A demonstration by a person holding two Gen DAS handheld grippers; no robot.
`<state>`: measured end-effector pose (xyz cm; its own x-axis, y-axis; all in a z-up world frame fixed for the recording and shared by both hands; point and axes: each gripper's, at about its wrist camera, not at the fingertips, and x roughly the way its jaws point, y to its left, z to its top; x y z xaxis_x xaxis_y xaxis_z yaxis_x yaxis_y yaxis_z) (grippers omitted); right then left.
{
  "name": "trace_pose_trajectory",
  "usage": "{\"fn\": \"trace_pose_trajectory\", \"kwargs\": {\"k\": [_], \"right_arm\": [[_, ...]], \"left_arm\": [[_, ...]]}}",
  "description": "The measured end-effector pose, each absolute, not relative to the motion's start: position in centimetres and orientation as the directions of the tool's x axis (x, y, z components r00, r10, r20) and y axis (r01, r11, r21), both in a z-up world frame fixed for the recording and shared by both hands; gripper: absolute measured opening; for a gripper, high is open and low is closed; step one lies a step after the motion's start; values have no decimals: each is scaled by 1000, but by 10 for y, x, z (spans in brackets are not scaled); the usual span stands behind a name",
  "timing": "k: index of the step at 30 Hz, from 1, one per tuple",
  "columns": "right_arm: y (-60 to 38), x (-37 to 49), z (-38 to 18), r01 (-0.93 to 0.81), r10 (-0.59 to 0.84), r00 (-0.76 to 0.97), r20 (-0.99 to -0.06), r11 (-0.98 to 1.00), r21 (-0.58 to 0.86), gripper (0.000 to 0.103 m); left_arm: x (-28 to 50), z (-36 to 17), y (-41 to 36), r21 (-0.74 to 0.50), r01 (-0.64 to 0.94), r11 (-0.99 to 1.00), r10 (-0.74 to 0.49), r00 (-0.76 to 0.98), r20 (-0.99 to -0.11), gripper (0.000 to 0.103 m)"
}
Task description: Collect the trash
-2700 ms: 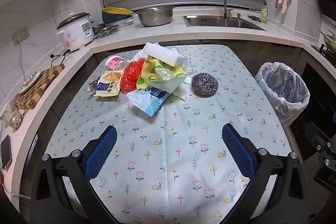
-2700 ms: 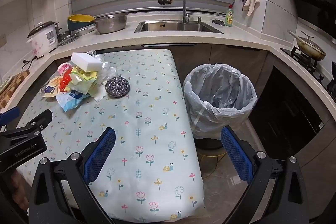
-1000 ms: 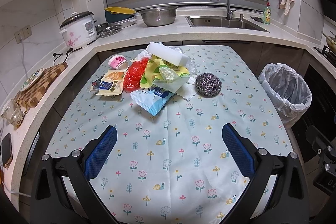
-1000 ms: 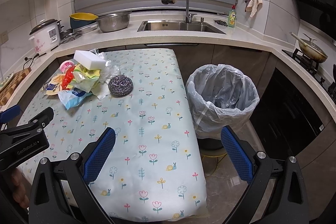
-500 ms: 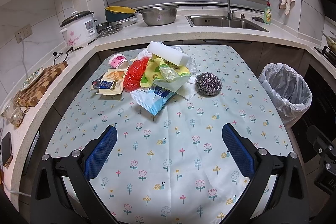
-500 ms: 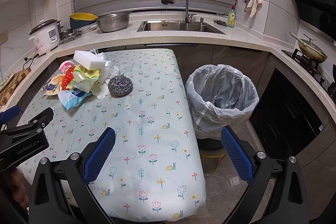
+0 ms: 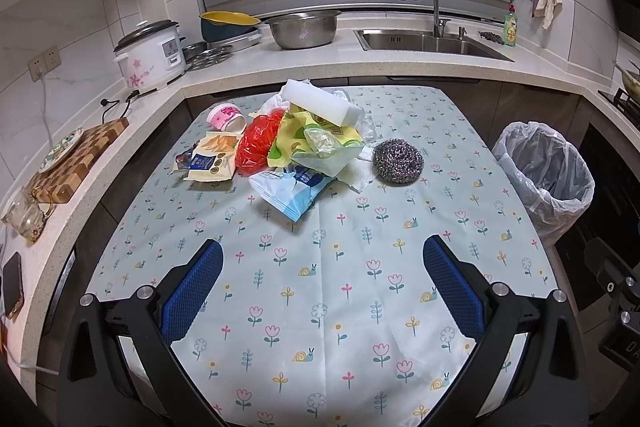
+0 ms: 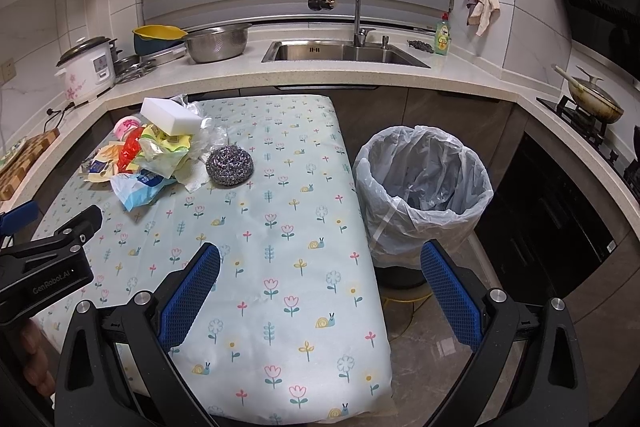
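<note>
A heap of crumpled wrappers (image 7: 304, 151) lies at the far end of the flower-print tablecloth (image 7: 320, 267), with a white rectangular sponge block (image 7: 318, 103) on top, a pink paper cup (image 7: 226, 118) on its side at the left, and a round steel-wool scourer (image 7: 397, 161) just beside the heap on the right. The left gripper (image 7: 320, 287) hovers over the near end of the cloth, its 2 blue-padded fingers spread wide and holding nothing. The right gripper (image 8: 320, 291) is also wide and empty, over the table's right edge. The right wrist view alone looks down into the bin lined with a clear plastic bag (image 8: 424, 187) standing beside the table; the left wrist view shows only its side (image 7: 544, 179). The right wrist view also catches the left gripper's black body (image 8: 48, 259).
</note>
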<state>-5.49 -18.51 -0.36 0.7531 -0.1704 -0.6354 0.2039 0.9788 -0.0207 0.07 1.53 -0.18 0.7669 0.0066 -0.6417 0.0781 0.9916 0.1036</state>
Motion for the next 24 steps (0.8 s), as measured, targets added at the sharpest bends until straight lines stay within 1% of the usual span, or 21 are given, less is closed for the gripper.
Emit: {"fn": "trace_pose_trajectory", "kwargs": {"k": [24], "right_arm": [[-187, -53, -3, 207, -172, 749, -640, 978, -21, 96]], "left_arm": [[2, -6, 15, 93, 84, 992, -4, 762, -648, 96]]}}
